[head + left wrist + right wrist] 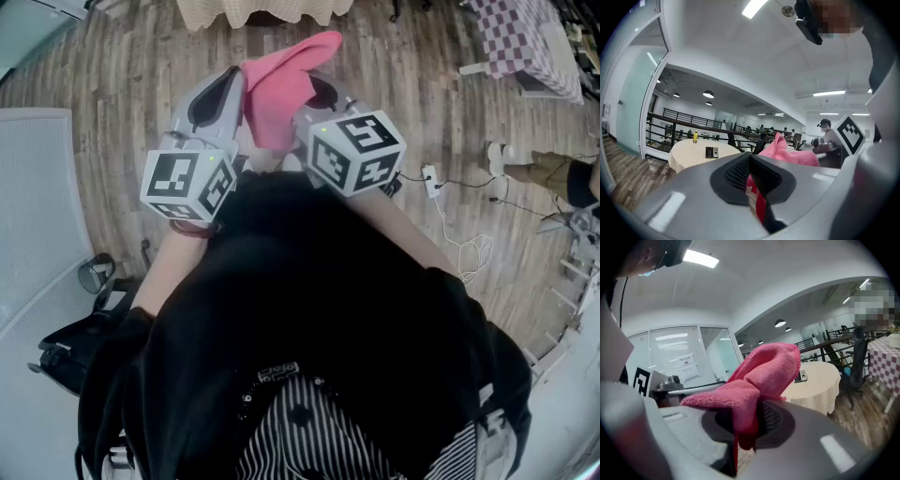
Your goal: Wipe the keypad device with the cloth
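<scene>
Carrying the cloth (761, 376) at chest height, the right gripper (750, 423) is clamped on a fold of it. The free bulk stands up above the jaws and leans toward the left gripper (751, 178). This grip probably keeps the fabric bunched into a pad, ready for wiping. The left gripper's jaws are pressed together. A red sliver sits in their seam; whether it is a corner of the cloth cannot be determined. In the head view both grippers sit side by side, close against the person's torso (309, 309), which reads as a carrying posture, not a working one.

The keypad device (711, 152) lies flat on the cream-covered round table (689, 157), well ahead of both grippers, with wooden floor (122, 84) between. In the right gripper view it appears just right of the raised cloth; in the left gripper view it appears left of the jaws. Cloth and device are well apart. Wiping is not yet begun, and the approach to the table is judged to be the step in hand.
</scene>
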A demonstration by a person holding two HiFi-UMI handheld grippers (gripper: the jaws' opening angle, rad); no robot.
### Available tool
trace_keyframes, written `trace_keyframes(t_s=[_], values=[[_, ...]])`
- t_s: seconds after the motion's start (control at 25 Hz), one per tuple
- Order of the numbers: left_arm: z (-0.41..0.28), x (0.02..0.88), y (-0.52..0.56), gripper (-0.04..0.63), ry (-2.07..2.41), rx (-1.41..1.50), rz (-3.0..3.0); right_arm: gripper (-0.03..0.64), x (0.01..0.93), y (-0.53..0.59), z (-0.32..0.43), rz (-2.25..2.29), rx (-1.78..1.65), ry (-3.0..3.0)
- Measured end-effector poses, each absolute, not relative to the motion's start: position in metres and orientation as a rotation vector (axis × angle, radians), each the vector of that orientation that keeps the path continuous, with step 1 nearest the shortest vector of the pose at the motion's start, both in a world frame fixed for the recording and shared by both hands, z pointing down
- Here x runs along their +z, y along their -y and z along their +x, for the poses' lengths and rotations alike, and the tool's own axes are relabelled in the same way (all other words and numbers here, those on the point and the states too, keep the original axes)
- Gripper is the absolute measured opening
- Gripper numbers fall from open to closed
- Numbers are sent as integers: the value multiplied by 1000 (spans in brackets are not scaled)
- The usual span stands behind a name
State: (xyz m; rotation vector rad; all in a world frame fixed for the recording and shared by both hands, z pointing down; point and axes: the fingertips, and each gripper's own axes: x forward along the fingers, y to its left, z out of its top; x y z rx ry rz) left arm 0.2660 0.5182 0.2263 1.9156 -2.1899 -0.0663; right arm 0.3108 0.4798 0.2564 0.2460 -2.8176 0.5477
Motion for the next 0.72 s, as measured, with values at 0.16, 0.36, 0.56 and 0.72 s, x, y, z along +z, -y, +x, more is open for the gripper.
trace_keyframes(t_s=[0.16,0.36,0.56,0.72], values=[[277,230,-512,-2,2196,-66,1896,64,259,-477,321,214,551,2813],[291,231,-499,-2,2199,-78,1880,64,268,-463,331,190,589,2786],[300,234,-494,-2,2196,-75,1876,64,276,-457,341,180,628,2778],[312,241,-485,-2,2182,-33,1880,64,285,-450,348,163,638,2759]])
